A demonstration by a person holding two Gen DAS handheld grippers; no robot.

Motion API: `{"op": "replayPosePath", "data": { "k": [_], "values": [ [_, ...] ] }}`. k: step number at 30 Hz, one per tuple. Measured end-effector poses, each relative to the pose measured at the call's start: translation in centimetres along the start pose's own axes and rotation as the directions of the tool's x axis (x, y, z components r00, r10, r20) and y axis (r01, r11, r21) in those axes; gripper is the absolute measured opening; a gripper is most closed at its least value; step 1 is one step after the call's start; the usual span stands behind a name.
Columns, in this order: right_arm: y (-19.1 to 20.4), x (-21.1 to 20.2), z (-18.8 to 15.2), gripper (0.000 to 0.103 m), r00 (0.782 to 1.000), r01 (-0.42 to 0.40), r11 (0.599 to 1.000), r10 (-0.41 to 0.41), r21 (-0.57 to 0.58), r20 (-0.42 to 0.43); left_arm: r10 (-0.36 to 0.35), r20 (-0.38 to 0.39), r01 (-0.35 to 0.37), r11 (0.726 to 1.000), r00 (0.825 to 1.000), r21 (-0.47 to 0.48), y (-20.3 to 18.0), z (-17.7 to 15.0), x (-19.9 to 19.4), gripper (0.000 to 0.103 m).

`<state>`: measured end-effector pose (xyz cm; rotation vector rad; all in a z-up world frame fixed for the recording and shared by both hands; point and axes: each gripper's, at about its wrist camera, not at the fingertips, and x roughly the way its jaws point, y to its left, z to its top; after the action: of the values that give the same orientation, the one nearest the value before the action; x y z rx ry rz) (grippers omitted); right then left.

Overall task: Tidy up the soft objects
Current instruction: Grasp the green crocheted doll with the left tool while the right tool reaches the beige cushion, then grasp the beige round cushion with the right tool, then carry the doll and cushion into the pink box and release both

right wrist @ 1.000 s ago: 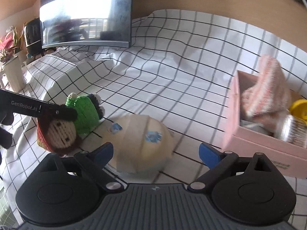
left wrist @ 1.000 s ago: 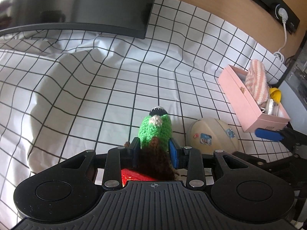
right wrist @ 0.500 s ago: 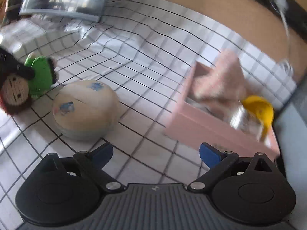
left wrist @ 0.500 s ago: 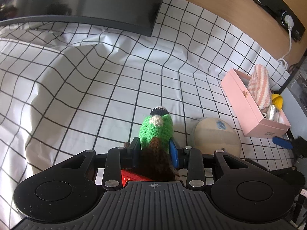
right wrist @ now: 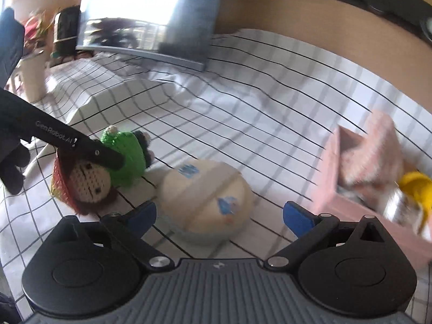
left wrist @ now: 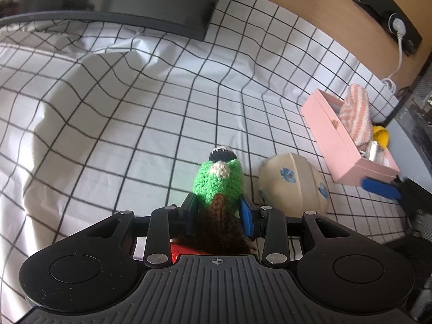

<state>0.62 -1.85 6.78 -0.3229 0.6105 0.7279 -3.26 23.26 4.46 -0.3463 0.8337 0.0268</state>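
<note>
Meanwhile, the crocheted doll point(left wrist: 218, 186) is still being gripped by the left gripper point(left wrist: 218, 210), whose jaws are easing apart while the pads still touch the green yarn body; the doll is lying on the checked cloth point(left wrist: 108, 124), as it was a second ago. In the right wrist view, which has been swung back from the pink box point(right wrist: 328, 172) towards the doll point(right wrist: 108, 167) over the last half second, the right gripper point(right wrist: 220, 216) is being held spread wide, nothing between its blue pads, just short of the cream dome-shaped cushion point(right wrist: 205, 202). The doll is being shown as knitted, with brown yarn hair, a beige stitched face and a black foot. The cushion is smooth and rounded, with blue patches and a raised seam. A striped pink knit piece point(left wrist: 355, 116) is lying in the rigid rectangular box point(left wrist: 332, 132), beside a yellow item point(left wrist: 380, 135).
</note>
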Motion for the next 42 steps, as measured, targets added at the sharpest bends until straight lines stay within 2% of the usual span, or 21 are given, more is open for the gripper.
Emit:
{"op": "replayPosePath", "data": {
  "k": [4,7,10,12,14,16,22,25,27,33,36,38,40,42],
  "values": [
    [0.9,1.5,1.1,0.100,1.000,-0.028,0.998,0.028,-0.052,-0.001,-0.029,-0.008,0.029,0.999,1.000,-0.038,0.6,-0.8,-0.7,0.038],
    [0.9,3.0,1.7,0.103,1.000,-0.018,0.998,0.018,-0.058,0.001,-0.028,0.003,0.028,0.997,1.000,-0.078,1.3,-1.4,-1.5,0.039],
    [0.1,5.0,2.1,0.103,0.999,-0.030,0.999,0.029,-0.020,-0.046,-0.015,0.020,0.017,0.994,1.000,-0.105,1.9,-2.0,-2.1,0.039],
    [-1.0,6.1,2.2,0.103,0.993,-0.089,0.994,0.094,0.060,-0.078,-0.020,0.023,0.023,0.993,1.000,-0.116,1.9,-2.3,-2.3,0.039],
    [-2.0,7.1,2.1,0.103,0.984,-0.121,0.982,0.137,0.144,-0.112,-0.018,0.028,0.021,0.994,0.999,-0.108,1.6,-2.6,-2.4,0.039],
    [-2.5,7.4,1.9,0.103,0.981,-0.135,0.973,0.158,0.186,-0.111,-0.011,0.034,0.014,0.996,0.999,-0.093,1.2,-2.8,-2.4,0.039],
    [-1.6,6.9,1.6,0.103,0.986,-0.120,0.987,0.131,0.111,-0.100,-0.010,0.033,0.010,1.000,0.999,0.003,-0.3,-3.3,-2.4,0.039],
    [-1.3,5.9,1.8,0.102,0.991,-0.090,0.990,0.100,0.105,-0.095,-0.011,0.036,0.011,1.000,0.999,0.013,-0.5,-3.5,-2.4,0.039],
    [-1.3,4.2,1.7,0.101,0.994,-0.080,0.992,0.086,0.095,-0.062,-0.018,0.021,0.018,1.000,1.000,0.015,-0.3,-3.3,-2.3,0.039],
    [-1.8,-2.7,0.6,0.101,0.999,-0.011,0.998,0.009,0.068,0.041,-0.051,0.013,0.050,0.997,0.999,0.066,-1.0,-3.4,-2.5,0.035],
    [-2.9,-5.7,-1.0,0.101,0.998,0.027,0.995,-0.032,0.093,0.053,-0.082,0.019,0.079,0.991,0.996,0.107,-2.1,-4.0,-2.7,0.032],
    [-3.7,-7.0,-2.4,0.101,0.998,0.056,0.992,-0.060,0.111,0.037,-0.134,0.014,0.130,0.979,0.991,0.159,-3.3,-4.3,-2.9,0.031],
    [-4.5,-7.8,-3.7,0.101,0.994,0.103,0.987,-0.105,0.125,0.010,-0.207,-0.012,0.205,0.957,0.978,0.206,-4.8,-4.8,-2.9,0.031],
    [-5.2,-8.6,-4.8,0.101,0.989,0.146,0.978,-0.146,0.147,-0.009,-0.245,-0.044,0.248,0.934,0.969,0.256,-6.5,-5.2,-2.6,0.030]
  ]
}}
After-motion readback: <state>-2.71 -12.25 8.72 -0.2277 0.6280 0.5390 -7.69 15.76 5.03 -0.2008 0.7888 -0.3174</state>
